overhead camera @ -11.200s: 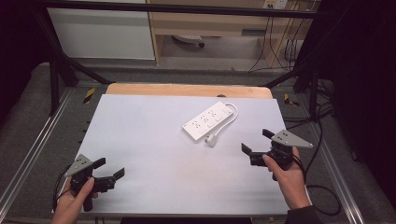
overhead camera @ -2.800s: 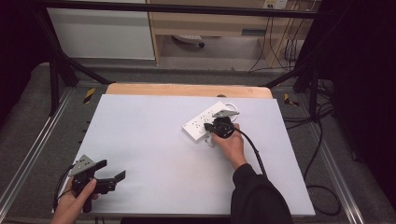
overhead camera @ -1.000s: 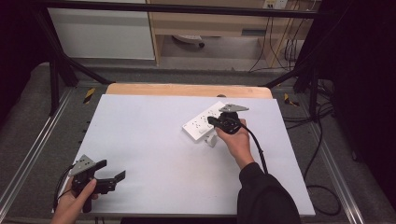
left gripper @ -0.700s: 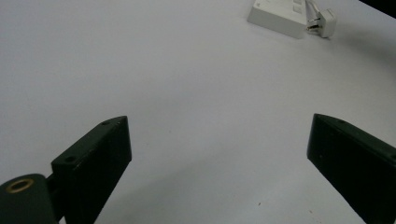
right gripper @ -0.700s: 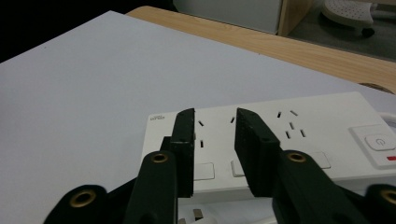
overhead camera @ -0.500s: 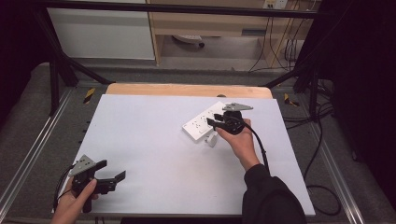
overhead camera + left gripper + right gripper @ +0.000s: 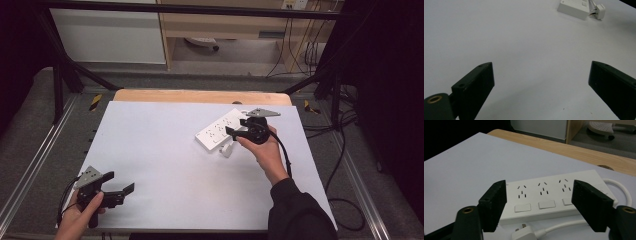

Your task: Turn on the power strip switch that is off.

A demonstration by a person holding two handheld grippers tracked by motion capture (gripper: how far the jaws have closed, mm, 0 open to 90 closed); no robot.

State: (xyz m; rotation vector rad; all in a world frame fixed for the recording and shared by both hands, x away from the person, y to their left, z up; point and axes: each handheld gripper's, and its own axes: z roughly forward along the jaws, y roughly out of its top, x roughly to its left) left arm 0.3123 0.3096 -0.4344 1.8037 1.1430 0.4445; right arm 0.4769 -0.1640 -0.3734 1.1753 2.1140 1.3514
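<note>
A white power strip [image 7: 216, 133] [image 7: 549, 195] with three switches lies at the back right of the white table [image 7: 165, 150]. Its white plug [image 7: 226, 151] [image 7: 524, 233] rests on the cord just in front of it. My right gripper [image 7: 235, 126] [image 7: 539, 185] hovers at the strip's right end. Its jaws have just been opening and stand apart with nothing pressed between them. My left gripper [image 7: 120, 181] [image 7: 541, 65] rests open at the front left corner over bare table. From there the strip [image 7: 574, 6] and plug [image 7: 599, 8] lie far off.
A wooden strip [image 7: 200, 96] borders the table's far edge. Metal rails [image 7: 35, 160] run along both sides. Black cables [image 7: 345, 150] trail on the floor to the right. A white cabinet [image 7: 110, 35] stands behind the table.
The right gripper has lifted and drawn back a little to the right from the power strip, and its jaws have gone from shut to apart. The left gripper has not moved.
</note>
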